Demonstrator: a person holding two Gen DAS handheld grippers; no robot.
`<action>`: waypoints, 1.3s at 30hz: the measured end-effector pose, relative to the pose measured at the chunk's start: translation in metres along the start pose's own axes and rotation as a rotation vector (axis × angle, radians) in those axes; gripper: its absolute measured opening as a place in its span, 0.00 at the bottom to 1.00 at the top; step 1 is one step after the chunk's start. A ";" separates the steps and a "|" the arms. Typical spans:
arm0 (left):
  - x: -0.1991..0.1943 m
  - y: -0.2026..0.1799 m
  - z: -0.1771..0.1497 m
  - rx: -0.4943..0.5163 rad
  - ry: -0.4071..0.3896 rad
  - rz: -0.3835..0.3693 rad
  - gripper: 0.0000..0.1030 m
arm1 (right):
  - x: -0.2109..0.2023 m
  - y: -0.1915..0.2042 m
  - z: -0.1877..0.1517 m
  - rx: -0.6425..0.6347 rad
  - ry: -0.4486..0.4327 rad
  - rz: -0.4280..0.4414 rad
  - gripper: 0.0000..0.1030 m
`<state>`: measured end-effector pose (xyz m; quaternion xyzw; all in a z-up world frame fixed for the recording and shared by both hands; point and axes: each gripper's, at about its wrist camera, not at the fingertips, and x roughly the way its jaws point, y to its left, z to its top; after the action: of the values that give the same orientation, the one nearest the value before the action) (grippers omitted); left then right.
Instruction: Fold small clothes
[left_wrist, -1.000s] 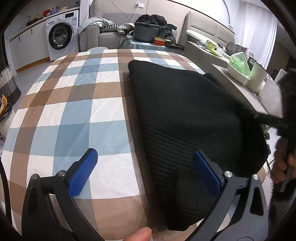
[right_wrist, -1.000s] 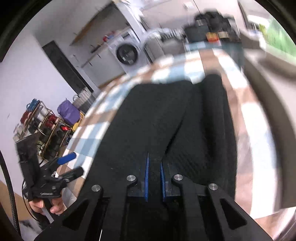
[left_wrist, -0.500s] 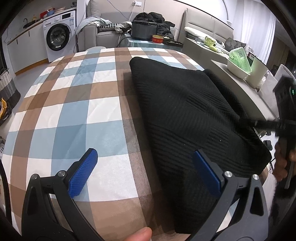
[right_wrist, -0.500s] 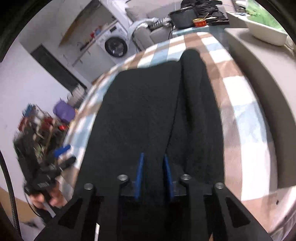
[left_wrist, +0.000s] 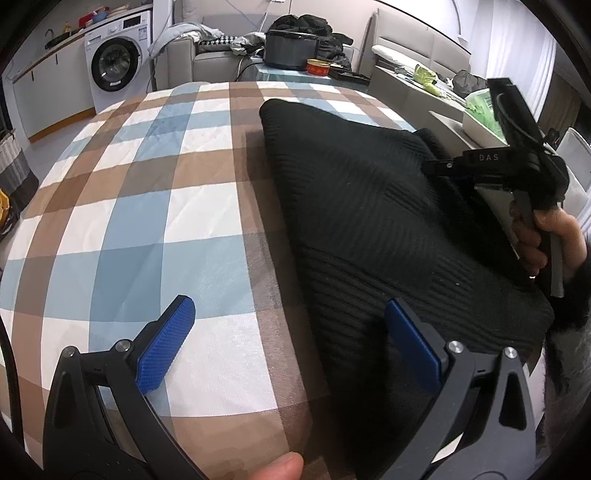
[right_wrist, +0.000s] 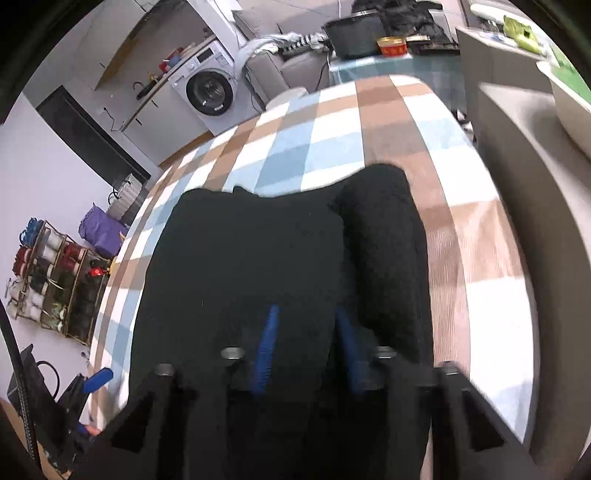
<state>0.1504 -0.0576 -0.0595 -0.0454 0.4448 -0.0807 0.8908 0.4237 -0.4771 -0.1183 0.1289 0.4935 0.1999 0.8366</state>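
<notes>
My left gripper (left_wrist: 288, 332) fingers wide, over the black knit (left_wrist: 369, 221) edge, lower frame; right gripper (right_wrist: 306, 332) fingers narrow, closing, knit between them, checked table (left_wrist: 147, 206).

frames black | fingers (left_wrist: 166, 350) blue, ribbed | screws silver | sleeve possibly black

The black knitted sweater (left_wrist: 376, 229) lies on the right side of the checked cloth-covered surface (left_wrist: 155, 206), with a white washing machine (left_wrist: 118, 66) far behind.
</notes>
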 end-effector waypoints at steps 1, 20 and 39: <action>0.001 0.001 0.000 -0.003 0.001 -0.001 0.99 | -0.001 0.003 0.001 -0.017 -0.002 0.002 0.09; -0.016 0.011 -0.003 -0.026 -0.035 0.003 0.99 | -0.030 -0.004 -0.016 -0.057 -0.050 -0.135 0.24; -0.029 -0.008 -0.013 0.002 -0.040 -0.035 0.99 | -0.119 0.046 -0.150 -0.107 -0.066 0.080 0.09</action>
<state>0.1215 -0.0598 -0.0434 -0.0540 0.4258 -0.0960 0.8981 0.2311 -0.4888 -0.0795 0.1101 0.4488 0.2550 0.8494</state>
